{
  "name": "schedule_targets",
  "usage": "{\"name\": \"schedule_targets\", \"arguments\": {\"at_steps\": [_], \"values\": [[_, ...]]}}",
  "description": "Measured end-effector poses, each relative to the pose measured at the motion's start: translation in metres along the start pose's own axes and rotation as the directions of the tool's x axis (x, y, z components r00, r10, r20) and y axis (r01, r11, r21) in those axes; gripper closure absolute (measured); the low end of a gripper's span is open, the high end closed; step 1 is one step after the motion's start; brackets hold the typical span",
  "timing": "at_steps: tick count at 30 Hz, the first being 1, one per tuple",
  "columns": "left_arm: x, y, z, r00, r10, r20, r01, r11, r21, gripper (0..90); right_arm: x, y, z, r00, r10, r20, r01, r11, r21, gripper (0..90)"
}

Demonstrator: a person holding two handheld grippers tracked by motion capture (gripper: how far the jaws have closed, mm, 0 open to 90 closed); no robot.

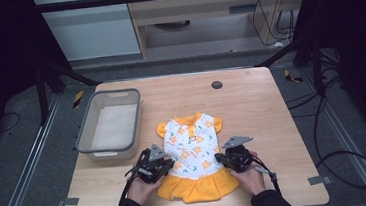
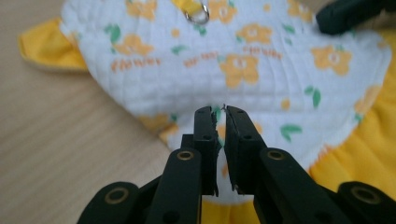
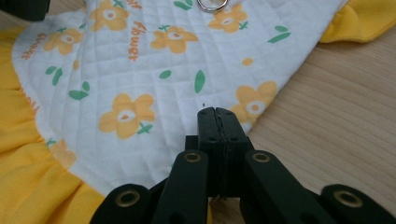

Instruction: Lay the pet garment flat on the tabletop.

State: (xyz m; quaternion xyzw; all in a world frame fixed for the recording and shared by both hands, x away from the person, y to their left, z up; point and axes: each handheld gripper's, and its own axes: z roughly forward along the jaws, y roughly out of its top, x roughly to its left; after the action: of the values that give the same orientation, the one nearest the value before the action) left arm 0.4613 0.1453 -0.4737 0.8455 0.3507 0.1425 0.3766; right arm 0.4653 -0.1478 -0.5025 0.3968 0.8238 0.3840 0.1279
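A small dress [image 1: 193,150] lies flat on the wooden table [image 1: 257,111]; its top is white quilted cloth with orange flowers, its collar, sleeves and skirt are yellow. My left gripper [image 1: 170,164] is at the dress's left side, by the waist. In the left gripper view its jaws [image 2: 220,113] stand nearly together with a raised fold of the white cloth [image 2: 233,65] pinched between them. My right gripper [image 1: 221,159] is at the dress's right side. In the right gripper view its jaws [image 3: 217,112] are pressed together over the edge of the white cloth [image 3: 140,70]; I see no cloth between them.
A grey plastic bin [image 1: 106,153] stands on the table's left half, just left of the dress. A small black round disc [image 1: 216,85] sits near the far edge. Bare wood lies to the right of the dress. Cables lie on the floor at the right.
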Motion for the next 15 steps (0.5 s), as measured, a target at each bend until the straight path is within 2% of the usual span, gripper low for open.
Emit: {"name": "schedule_targets", "arguments": {"at_steps": [1,4,8,11,15], "values": [[0.003,0.008,0.004,0.9999,-0.013,-0.008,0.013,0.9996,-0.024,82.8,0.000,0.000,0.000,1.0000,0.004,0.000,-0.004,1.000,-0.002,90.0],[0.007,0.014,0.011,0.9996,-0.024,-0.013,0.023,0.9992,-0.034,82.8,0.001,-0.001,0.000,1.0000,0.002,0.003,-0.002,1.000,-0.004,90.0],[0.013,0.017,0.028,0.9991,-0.026,-0.035,0.026,0.9997,-0.002,82.5,0.002,-0.001,-0.001,0.9999,-0.009,0.010,0.009,1.000,-0.001,89.8],[0.020,0.013,0.040,0.9988,-0.033,-0.037,0.034,0.9989,0.033,82.5,0.002,-0.002,0.000,0.9999,-0.011,0.010,0.011,1.000,-0.011,88.9],[0.022,0.012,0.041,0.9990,-0.036,-0.025,0.038,0.9981,0.048,82.8,0.001,-0.002,0.000,0.9998,-0.013,0.016,0.013,1.000,-0.018,87.9]]}}
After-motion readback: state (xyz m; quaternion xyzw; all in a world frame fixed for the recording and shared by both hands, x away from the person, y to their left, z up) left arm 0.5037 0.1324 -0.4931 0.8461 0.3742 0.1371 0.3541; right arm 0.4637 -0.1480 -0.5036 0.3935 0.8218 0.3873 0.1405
